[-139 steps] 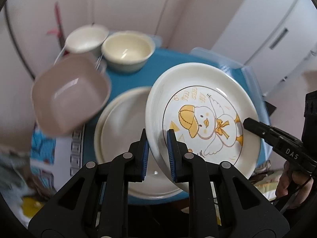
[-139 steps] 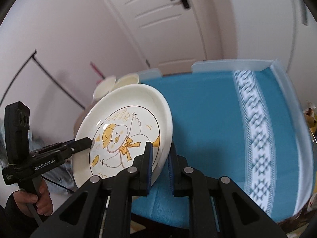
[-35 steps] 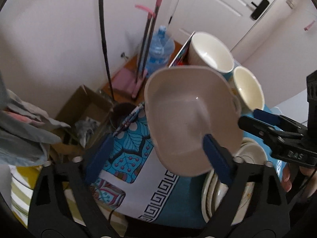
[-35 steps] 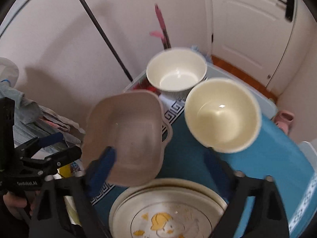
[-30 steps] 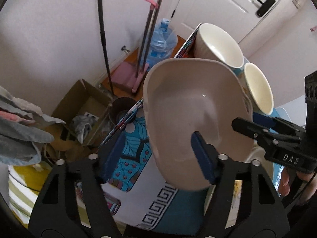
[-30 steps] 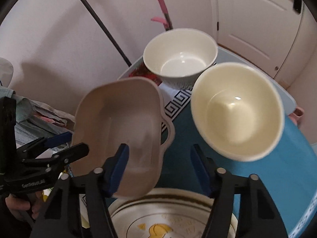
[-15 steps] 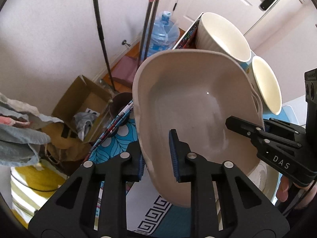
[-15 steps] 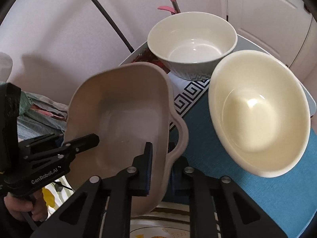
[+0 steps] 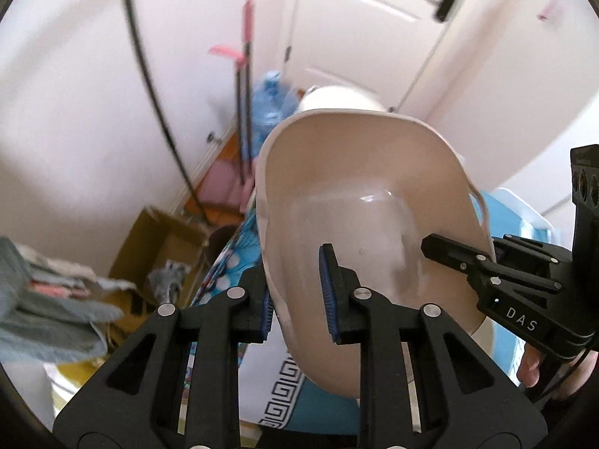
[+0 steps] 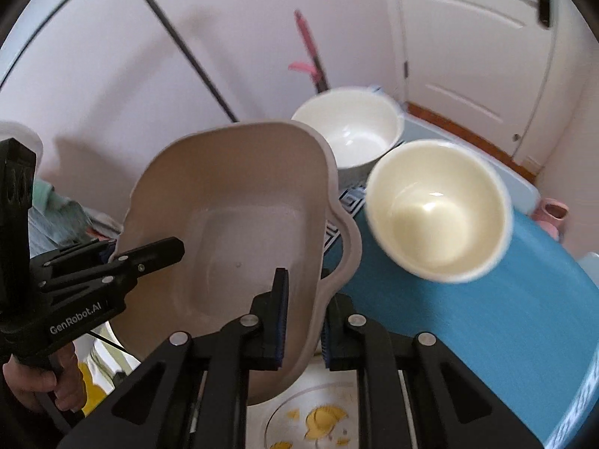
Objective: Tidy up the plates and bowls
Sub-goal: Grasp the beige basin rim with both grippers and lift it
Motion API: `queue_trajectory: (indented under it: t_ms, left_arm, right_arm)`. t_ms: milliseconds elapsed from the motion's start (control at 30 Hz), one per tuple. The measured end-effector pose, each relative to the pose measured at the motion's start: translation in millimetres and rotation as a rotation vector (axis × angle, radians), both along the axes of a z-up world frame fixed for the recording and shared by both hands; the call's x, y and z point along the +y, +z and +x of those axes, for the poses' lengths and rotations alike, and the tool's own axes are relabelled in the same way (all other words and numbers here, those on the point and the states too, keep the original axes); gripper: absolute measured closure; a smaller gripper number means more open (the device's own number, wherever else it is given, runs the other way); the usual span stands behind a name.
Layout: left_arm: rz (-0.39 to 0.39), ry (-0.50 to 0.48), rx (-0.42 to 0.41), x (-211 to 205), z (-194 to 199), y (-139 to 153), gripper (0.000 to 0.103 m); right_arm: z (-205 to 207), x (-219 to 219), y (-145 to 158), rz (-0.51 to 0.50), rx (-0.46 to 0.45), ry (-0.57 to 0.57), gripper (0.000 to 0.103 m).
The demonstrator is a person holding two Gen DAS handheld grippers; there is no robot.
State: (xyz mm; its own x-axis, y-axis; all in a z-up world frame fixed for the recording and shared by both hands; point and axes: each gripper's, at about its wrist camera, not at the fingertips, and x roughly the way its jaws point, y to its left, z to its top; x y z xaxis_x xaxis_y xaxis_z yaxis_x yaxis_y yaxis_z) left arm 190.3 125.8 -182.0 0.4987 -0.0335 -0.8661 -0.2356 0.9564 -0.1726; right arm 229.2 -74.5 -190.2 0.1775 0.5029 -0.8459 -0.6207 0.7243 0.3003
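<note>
Left wrist view: the beige dish [image 9: 359,202] is now clamped at its rim by the left gripper [image 9: 297,297], raised and tilted more than before; its opposite rim is pinched by the right gripper [image 10: 301,320], above the duck plate [image 10: 318,417]

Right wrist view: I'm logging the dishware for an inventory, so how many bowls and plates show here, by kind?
Beige squarish bowl, clamped by the left gripper and the right gripper: 1
White round bowl: 1
Cream round bowl: 1
Duck-print plate, partly hidden below: 1
Total: 4
</note>
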Motion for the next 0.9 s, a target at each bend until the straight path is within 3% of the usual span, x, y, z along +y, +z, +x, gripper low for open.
queue_trajectory:
  t_ms: [233,467,700,900]
  left_arm:
    - [-0.004,-0.195,-0.085,-58,-1,48,0.084]
    - [-0.029,-0.391,-0.132,-150,-4,68,0.084]
    - [-0.068,-0.494,-0.096,-255,-12,57,0.084]
    - [-0.1,-0.537,-0.01,-333,-20,12,0.084]
  right_arm:
    - [-28,-78,57,0.033,-0.104,-0.214,0.089]
    - [-62,-178,91,0.025,-0.178,-0.412,0.089]
    - [-87,-273,85,-0.017,-0.168,-0.522,0.089]
    - [-108,-345,51,-0.058,-0.106,-0.581,0.089]
